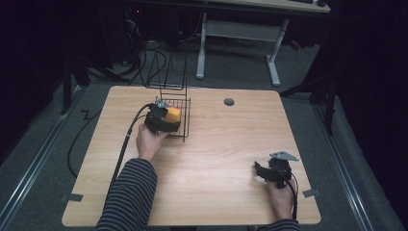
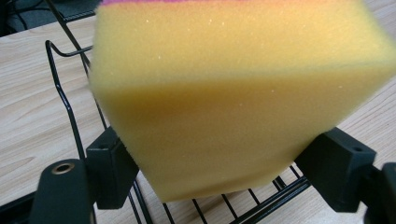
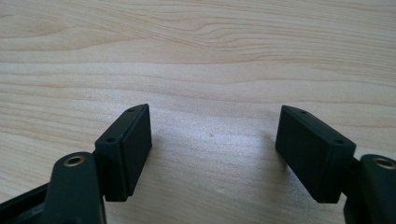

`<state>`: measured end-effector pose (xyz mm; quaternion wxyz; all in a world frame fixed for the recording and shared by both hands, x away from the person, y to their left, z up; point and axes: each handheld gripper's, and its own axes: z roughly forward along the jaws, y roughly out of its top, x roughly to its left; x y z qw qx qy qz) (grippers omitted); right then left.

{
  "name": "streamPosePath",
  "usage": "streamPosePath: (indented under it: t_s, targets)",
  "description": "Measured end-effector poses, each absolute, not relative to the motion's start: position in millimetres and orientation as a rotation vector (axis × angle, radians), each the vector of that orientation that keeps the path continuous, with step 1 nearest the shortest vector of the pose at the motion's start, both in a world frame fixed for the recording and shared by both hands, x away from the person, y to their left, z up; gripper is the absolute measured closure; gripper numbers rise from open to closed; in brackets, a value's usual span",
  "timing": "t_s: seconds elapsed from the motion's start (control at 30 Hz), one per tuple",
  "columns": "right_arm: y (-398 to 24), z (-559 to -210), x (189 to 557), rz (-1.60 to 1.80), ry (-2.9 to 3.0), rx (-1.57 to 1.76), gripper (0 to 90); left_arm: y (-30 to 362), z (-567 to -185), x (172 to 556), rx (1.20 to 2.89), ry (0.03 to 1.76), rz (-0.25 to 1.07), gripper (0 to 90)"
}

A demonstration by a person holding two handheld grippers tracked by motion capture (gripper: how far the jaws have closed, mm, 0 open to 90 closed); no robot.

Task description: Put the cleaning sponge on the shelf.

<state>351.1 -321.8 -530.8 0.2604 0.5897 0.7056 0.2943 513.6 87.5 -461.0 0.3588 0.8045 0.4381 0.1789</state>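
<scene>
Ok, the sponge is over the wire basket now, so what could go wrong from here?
1. The left gripper pinches only the lower end of the yellow sponge; soft foam could tilt or slip out.
2. The sponge hangs by the wire basket rim and might catch on it and land on the table.

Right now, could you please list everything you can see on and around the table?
sponge: one, yellow with a pink top edge, between the left gripper's jaws over the wire basket
wire basket: one, black, far left part of the table
table: one, light wood, centre
cable hole: one, grey, far edge of the table
desk frame: one, white, on the floor beyond the table
left gripper: one, black, pads pressing on the sponge
right gripper: one, black, jaws apart over bare wood, near right
striped sleeve: one, dark and grey, left forearm
</scene>
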Motion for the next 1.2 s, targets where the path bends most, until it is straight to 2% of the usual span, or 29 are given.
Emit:
streamPosePath:
  t_s: [0.23,0.87,1.2]
  targets:
    - [-321.8,-530.8,351.1,0.797,1.911,1.597,27.2,88.4,-461.6,514.4,2.070,1.132,0.447,19.6]
    - [-321.7,-530.8,351.1,0.798,1.911,1.600,27.1,88.3,-457.7,511.2,2.064,1.132,0.443,4.6]
    - [-321.7,-530.8,351.1,0.798,1.911,1.600,27.2,89.2,-449.3,500.6,2.083,1.104,0.436,0.2]
